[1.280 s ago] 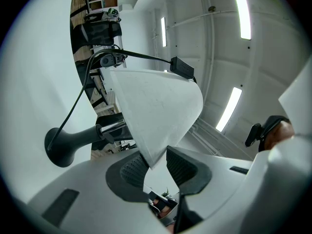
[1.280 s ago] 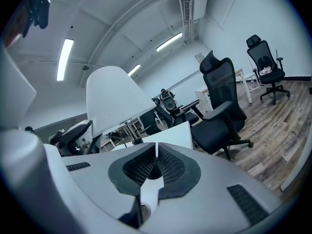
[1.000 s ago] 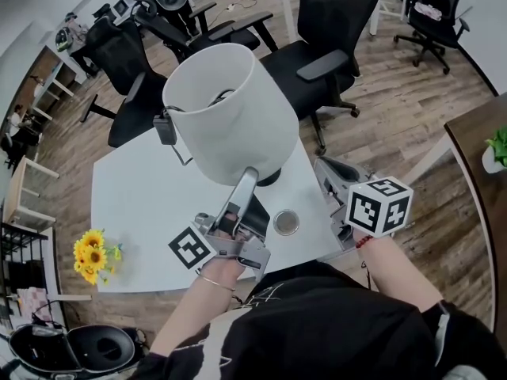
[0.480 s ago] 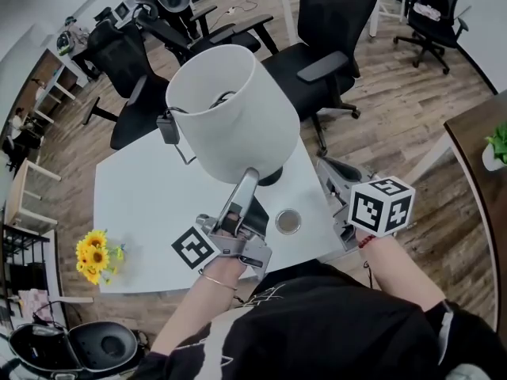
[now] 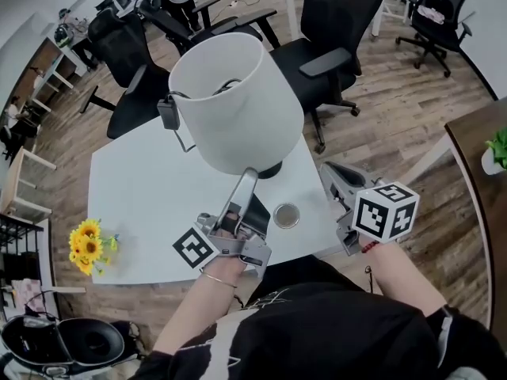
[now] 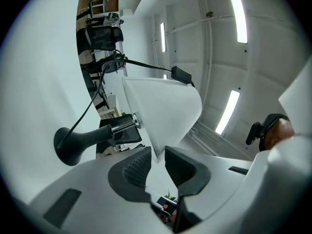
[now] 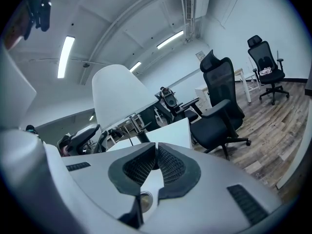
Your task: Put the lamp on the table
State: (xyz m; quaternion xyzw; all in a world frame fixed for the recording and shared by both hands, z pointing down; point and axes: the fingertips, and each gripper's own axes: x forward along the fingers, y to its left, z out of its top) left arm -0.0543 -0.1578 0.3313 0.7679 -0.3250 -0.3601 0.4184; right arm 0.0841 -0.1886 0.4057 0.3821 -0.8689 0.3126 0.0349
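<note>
Bearing square markers, cube of right gripper, near lamp on table.

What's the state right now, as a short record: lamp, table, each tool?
lamp: on the white table, black base resting on the top
left tool: jaws apart, just been closing; the shade's lower rim sits between the pads, no squeeze visible
right tool: shut, empty, by the table's right edge
other: small round metal piece on the table near the base
</note>
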